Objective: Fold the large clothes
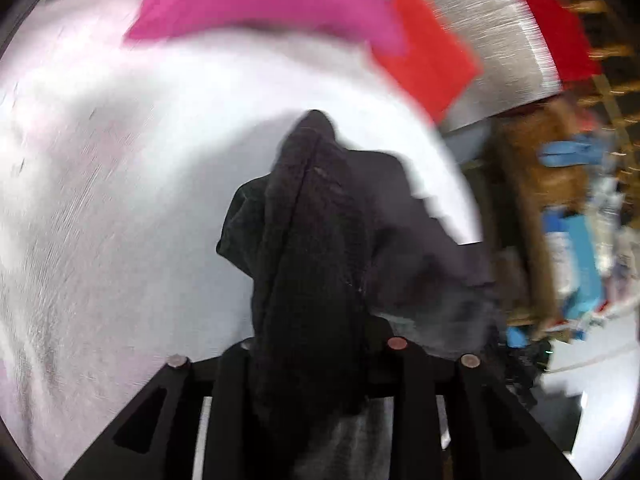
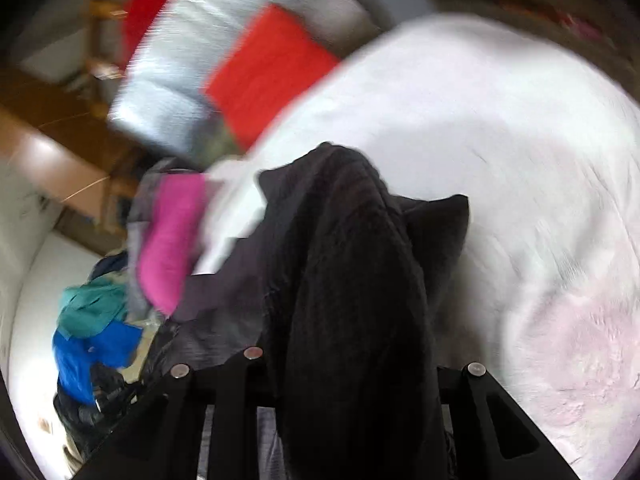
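Black garment (image 1: 312,240) between both grippers' fingers

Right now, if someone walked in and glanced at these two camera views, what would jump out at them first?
The black garment bunched between the fingers of both the left gripper and the right gripper, dark against the white bed sheet beneath. Next, the bright colours: a pink cloth at the top of the left view and a red cloth beside the sheet.

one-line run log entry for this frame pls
stage: lifting | left gripper: shut on black knit garment | right gripper: shut on same | below: white bed sheet | views: motion-blurred
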Demonstrator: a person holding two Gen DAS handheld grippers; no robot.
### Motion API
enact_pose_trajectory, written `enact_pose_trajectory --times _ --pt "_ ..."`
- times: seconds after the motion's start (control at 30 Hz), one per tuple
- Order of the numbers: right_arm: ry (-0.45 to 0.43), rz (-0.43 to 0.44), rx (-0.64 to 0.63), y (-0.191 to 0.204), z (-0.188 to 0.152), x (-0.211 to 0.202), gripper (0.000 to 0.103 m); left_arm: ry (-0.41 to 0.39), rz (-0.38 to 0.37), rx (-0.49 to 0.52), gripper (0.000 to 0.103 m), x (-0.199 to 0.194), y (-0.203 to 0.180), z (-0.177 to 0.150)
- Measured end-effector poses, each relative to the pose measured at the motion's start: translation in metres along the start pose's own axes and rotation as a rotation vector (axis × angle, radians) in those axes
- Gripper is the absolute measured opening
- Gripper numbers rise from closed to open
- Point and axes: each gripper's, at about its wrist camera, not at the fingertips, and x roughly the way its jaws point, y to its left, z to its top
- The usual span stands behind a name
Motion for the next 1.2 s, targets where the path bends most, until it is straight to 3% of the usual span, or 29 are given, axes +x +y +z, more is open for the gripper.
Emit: enact_pose_trajectory --times 0.07,0.13,0.3,0.47,0.6,0.7,0.77,0.8,0.83,0.87,1.0,1.07,1.13,1.2 --pt "0.035 -0.001 0.078 -0.022 0.002 0.008 0.056 0.039 0.04 -0.031 0.044 0.015 0.01 0.003" --pt "0.056 -0.015 0.113 -0.031 0.001 0.01 0.06 0.033 0.061 -0.024 0.049 0.016 0.01 0.005" --pt "0.025 -0.041 0.109 -0.027 -0.001 -0.016 0.061 -0.025 0.125 -0.01 0.05 -0.004 0.001 -0.002" --pt "-0.048 -0.118 0.045 -0.016 -0.007 -0.053 0.061 -0.189 0.166 0.031 0.05 -0.052 -0.008 -0.017" --pt "-0.213 -0.197 -0.046 0.0 -0.027 -0.094 0.061 -0.37 0.306 0.131 0.054 -0.086 -0.029 -0.047" --pt "-0.269 -0.133 -0.129 0.02 -0.048 -0.11 0.061 -0.428 0.407 0.243 0.063 -0.089 -0.053 -0.077" --pt "-0.257 -0.129 -0.192 0.034 -0.064 -0.109 0.059 -0.434 0.467 0.276 0.063 -0.082 -0.062 -0.096" --pt "-0.237 -0.135 -0.228 0.044 -0.076 -0.106 0.054 -0.425 0.478 0.278 0.063 -0.082 -0.061 -0.102" --pt "-0.216 -0.135 -0.248 0.049 -0.086 -0.102 0.041 -0.412 0.484 0.28 0.063 -0.079 -0.059 -0.11" --pt "-0.186 -0.141 -0.266 0.054 -0.095 -0.097 0.039 -0.399 0.491 0.291 0.063 -0.074 -0.06 -0.119" --pt "-0.079 -0.221 -0.263 0.054 -0.109 -0.063 0.039 -0.324 0.575 0.323 0.064 -0.045 -0.064 -0.129" --pt "-0.029 -0.245 -0.224 0.043 -0.107 -0.046 0.039 -0.297 0.655 0.348 0.071 -0.026 -0.061 -0.131" --pt "0.019 -0.239 -0.171 0.03 -0.099 -0.03 0.04 -0.296 0.695 0.366 0.075 -0.018 -0.062 -0.132" --pt "0.014 -0.217 -0.135 0.028 -0.094 -0.033 0.04 -0.311 0.703 0.373 0.075 -0.022 -0.065 -0.134"
